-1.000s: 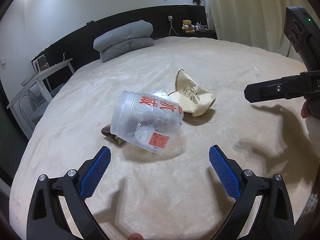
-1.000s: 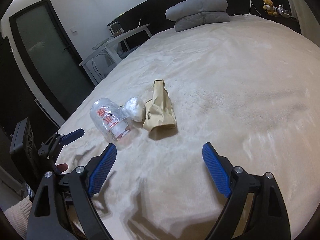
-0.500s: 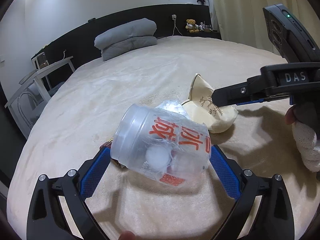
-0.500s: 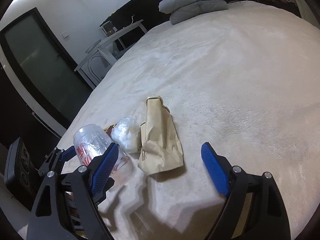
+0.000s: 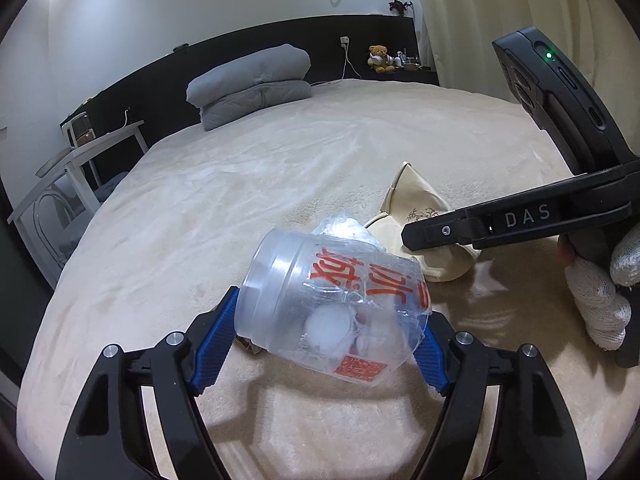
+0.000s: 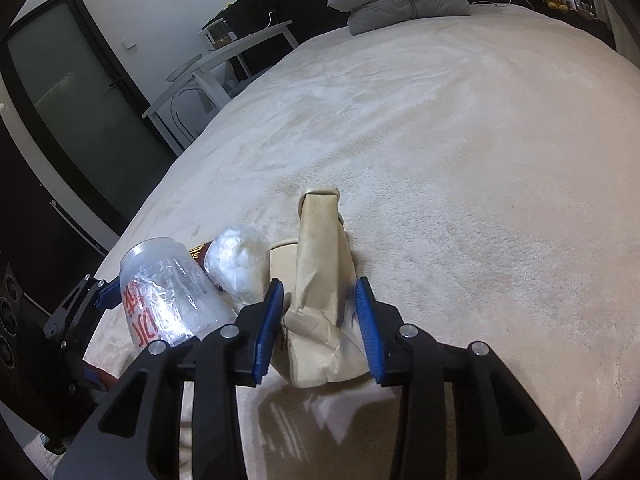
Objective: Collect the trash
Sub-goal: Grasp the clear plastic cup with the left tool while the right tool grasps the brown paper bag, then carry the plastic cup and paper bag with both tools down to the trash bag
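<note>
Clear plastic, crumpled and printed in red, makes up the cup lying on its side on the bed, and the left claw has its blue pads pressed to the cup's two sides, closed about as far as the cup's width allows. Beside it, the right claw is narrowed around the near end of a brown paper bag; the pads look to be touching or just short of the paper, and the bag lies flat on the blanket. A wad of white plastic wrap and a dark wrapper sit between cup and bag, not held by either claw. To do this step well, the squeeze on the cup should stay gentle, since the thin wall will likely buckle and slip out if pinched hard. The bag probably needs a firmer pinch that gathers a fold of paper, or it may slide free on the lift. Raising both straight up, without dragging across the soft blanket, should keep the loose wrap from being scattered.
</note>
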Motion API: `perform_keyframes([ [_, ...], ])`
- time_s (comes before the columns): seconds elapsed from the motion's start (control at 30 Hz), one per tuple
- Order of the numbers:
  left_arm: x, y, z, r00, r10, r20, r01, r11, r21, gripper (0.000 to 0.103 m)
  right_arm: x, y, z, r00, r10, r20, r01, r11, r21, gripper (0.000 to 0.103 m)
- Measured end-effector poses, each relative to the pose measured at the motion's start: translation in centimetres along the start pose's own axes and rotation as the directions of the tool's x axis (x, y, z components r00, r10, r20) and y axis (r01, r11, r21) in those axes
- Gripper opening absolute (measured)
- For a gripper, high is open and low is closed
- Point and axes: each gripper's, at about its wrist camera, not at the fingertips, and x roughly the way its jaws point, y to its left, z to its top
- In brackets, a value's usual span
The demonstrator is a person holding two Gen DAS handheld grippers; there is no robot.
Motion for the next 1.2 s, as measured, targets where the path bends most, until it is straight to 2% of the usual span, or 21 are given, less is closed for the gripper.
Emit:
perform_keyframes([
  [0.23, -1.1, 0.0, -0.1, 1.0, -0.001, 0.014, 0.001, 1.0, -0.005, 0.074, -2.0, 1.0, -0.9, 0.999, -0.033, 0.04, 0.036, 0.997, -0.064, 0.037],
  [0.53, -4.2, -0.2, 0.4, 0.998, -0.008, 0.068, 0.012, 0.998, -0.061, 0.074, -5.3, 1.5, -2.8, 0.994, -0.063, 0.088, 0.071, 0.993, -0.094, 0.037],
  [0.97, -10.7, -1.6, 0.1, 0.991, -0.02, 0.132, 0.036, 0.992, -0.12, 0.074, -12.0, 2.7, -6.5, 0.987, -0.057, 0.153, 0.074, 0.991, -0.108, 0.034],
  [1.2, -14.2, -2.6, -1.2, 0.985, -0.035, 0.172, 0.068, 0.98, -0.187, 0.074, -15.7, 3.0, -10.0, 0.983, -0.054, 0.176, 0.072, 0.993, -0.099, 0.034],
])
